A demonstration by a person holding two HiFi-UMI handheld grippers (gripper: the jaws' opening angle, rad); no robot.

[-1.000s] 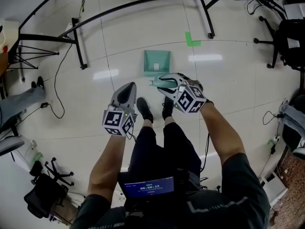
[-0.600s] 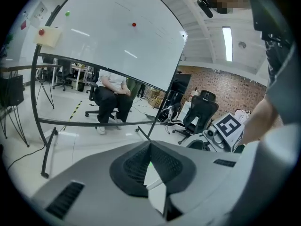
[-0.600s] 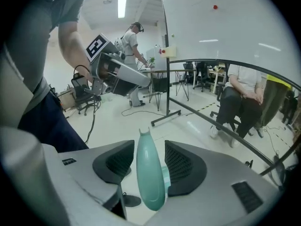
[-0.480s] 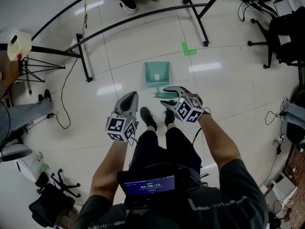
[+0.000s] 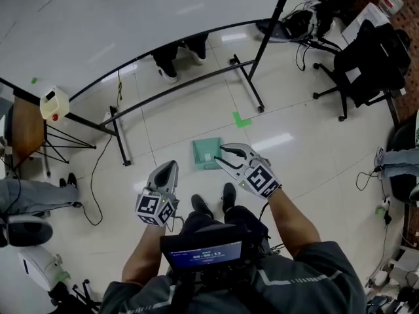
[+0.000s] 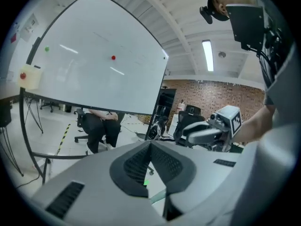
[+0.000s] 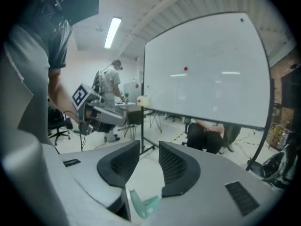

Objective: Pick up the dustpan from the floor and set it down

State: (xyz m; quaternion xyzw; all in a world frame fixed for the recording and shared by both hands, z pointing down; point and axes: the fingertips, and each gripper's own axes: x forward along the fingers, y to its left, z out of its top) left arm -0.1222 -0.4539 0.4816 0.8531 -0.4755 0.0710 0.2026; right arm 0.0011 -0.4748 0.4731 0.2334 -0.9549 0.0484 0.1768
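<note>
The teal dustpan (image 5: 205, 153) lies flat on the pale floor just ahead of my feet. In the right gripper view a sliver of the dustpan (image 7: 142, 204) shows far below, through the gap at the base of the jaws. My right gripper (image 5: 221, 156) hangs above the pan's right edge, well clear of it. Its jaws are apart and closing, with nothing between the pads (image 7: 173, 166). My left gripper (image 5: 168, 167) is off to the pan's left, raised too, with its pads (image 6: 141, 161) pressed together and nothing held.
A big whiteboard on a black tube frame (image 5: 177, 90) stands beyond the dustpan, and a seated person's shoes (image 5: 178, 63) show behind it. Green tape (image 5: 241, 119) marks the floor. Office chairs (image 5: 363, 57) stand at the right, a small table (image 5: 29, 126) and cables (image 5: 98, 175) at the left.
The right gripper let go of the dustpan's handle, and the pan stays on the floor. Both grippers have risen well above the floor, and the head view has pulled back.
</note>
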